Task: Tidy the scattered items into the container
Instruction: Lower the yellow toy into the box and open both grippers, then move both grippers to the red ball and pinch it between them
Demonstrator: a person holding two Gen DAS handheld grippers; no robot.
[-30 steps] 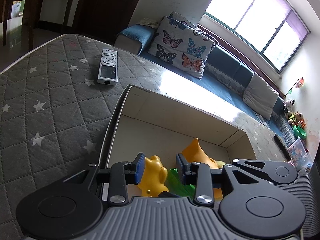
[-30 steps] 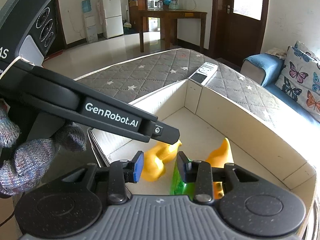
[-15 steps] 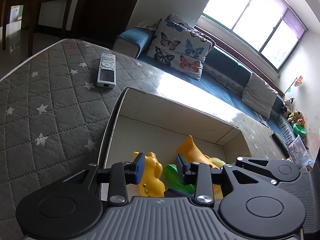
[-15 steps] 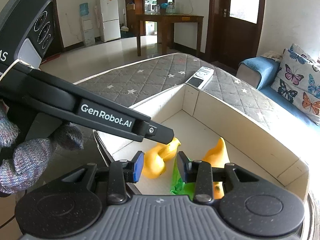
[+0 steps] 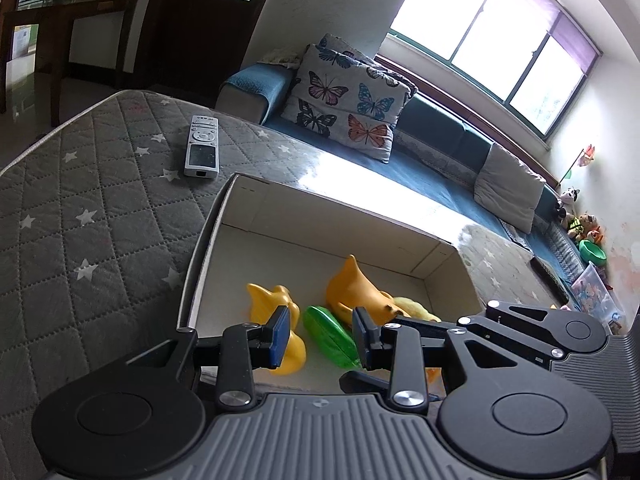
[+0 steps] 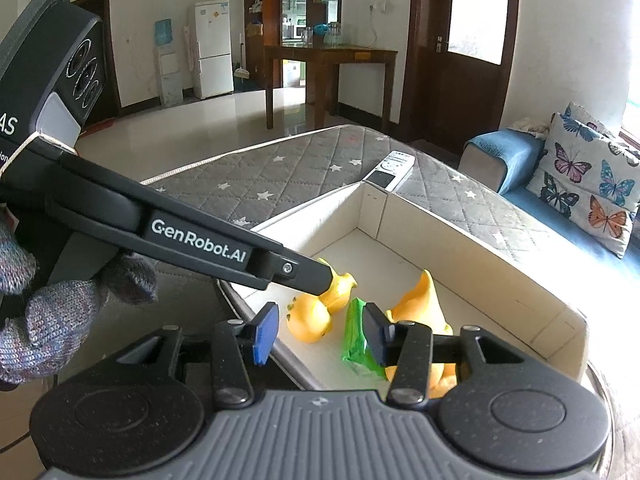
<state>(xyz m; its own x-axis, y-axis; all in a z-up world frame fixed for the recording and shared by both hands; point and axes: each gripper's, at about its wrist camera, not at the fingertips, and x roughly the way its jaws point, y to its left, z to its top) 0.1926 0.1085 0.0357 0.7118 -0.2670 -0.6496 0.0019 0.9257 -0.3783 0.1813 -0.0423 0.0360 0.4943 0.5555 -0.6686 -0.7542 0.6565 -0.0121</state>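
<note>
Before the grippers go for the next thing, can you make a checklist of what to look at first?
1. Right gripper empty: ok, its jaws have just been opening with nothing between them.
2. Left gripper empty: ok, open, nothing held.
3. Toys inside the box: ok, yellow toy, orange toy and green toy lie on its floor.
4. Everything tidied: not ok, the remote lies on the mattress outside the box.
5. Room left in the box: ok, the far half is bare.
6. Other stray items: cannot tell.
</note>
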